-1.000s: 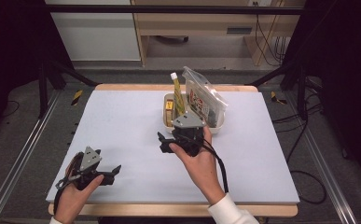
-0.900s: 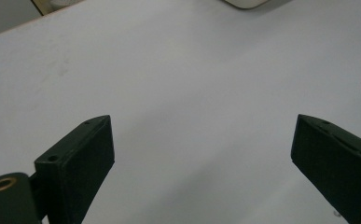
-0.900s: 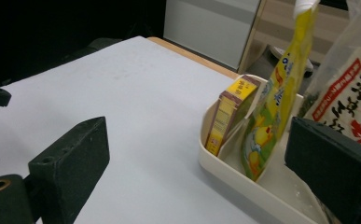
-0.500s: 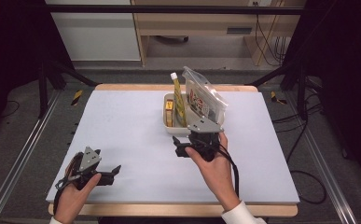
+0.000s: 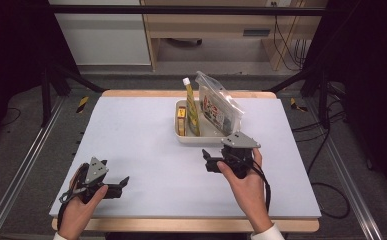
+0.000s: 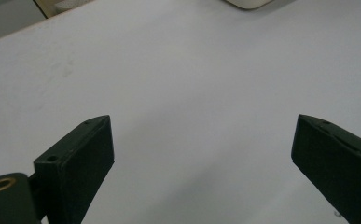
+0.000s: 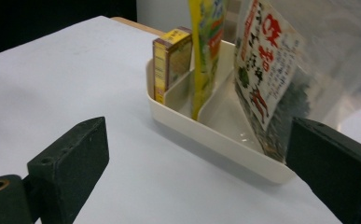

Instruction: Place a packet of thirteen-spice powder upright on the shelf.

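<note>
A cream divided tray (image 5: 201, 141) stands at the table's far middle. In it are a small yellow box (image 5: 181, 120), a tall yellow squeeze tube (image 5: 191, 107) and a clear printed bag (image 5: 220, 107) of dark contents leaning right. My right gripper (image 5: 209, 161) hovers just in front of the tray, open and empty. In the right gripper view the box (image 7: 169, 60), tube (image 7: 207, 42), bag (image 7: 271, 84) and tray (image 7: 206, 133) lie ahead of the open right gripper (image 7: 197, 154). My left gripper (image 5: 122, 184) rests open at the near left, and the left gripper (image 6: 201, 140) has bare table between its jaws.
The white table top (image 5: 131, 135) spreads wide between the two hands. A corner of the tray (image 6: 248, 3) shows at the top of the left gripper view. Black frame legs, cables and a wooden shelf stand on the floor beyond the table.
My right hand and gripper have shifted to the right and slightly nearer along the tray's front. The left gripper has stayed put.
</note>
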{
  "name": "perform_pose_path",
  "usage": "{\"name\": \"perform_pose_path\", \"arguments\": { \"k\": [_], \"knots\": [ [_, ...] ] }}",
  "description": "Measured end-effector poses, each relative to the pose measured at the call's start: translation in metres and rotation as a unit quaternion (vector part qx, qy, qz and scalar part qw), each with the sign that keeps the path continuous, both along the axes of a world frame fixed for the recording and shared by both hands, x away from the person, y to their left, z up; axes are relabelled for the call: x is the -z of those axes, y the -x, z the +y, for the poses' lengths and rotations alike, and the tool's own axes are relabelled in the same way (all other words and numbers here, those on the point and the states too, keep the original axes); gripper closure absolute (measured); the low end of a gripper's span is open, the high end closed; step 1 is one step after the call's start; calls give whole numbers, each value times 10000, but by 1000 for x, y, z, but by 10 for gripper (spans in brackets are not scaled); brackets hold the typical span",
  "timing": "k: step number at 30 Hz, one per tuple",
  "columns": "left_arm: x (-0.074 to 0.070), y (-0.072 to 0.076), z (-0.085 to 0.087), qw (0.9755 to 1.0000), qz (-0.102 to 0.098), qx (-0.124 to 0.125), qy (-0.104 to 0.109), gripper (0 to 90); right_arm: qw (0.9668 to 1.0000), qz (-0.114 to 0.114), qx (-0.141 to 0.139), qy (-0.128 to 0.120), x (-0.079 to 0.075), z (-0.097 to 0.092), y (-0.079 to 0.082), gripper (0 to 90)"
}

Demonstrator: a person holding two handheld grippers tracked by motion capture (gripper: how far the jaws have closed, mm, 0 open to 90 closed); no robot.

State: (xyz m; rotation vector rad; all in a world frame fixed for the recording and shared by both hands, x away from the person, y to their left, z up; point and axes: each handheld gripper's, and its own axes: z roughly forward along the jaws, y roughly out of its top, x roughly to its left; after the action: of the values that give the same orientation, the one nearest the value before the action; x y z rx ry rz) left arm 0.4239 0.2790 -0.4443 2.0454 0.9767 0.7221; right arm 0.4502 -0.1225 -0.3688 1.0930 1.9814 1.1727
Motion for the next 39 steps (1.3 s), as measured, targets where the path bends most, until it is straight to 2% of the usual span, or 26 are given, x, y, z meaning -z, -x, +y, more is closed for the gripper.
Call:
{"name": "perform_pose_path", "arguments": {
  "k": [14, 17, 26, 39],
  "knots": [
    [1, 0, -1, 10000, -8, -3, -24, 55, 9994, 107, 329, -39, 10, -35, 1, 65],
    [1, 0, -1, 10000, -5, -2, -22, 55, 9984, 169, 527, -76, 14, -52, 1, 65],
    [2, 0, -1, 10000, -1, -9, -51, 55, 9956, 334, 876, -81, 29, -83, 2, 62],
    [3, -1, -1, 10000, 32, -6, -85, 54, 9903, 587, 1257, 21, 55, -111, 0, 71]
  ]
}}
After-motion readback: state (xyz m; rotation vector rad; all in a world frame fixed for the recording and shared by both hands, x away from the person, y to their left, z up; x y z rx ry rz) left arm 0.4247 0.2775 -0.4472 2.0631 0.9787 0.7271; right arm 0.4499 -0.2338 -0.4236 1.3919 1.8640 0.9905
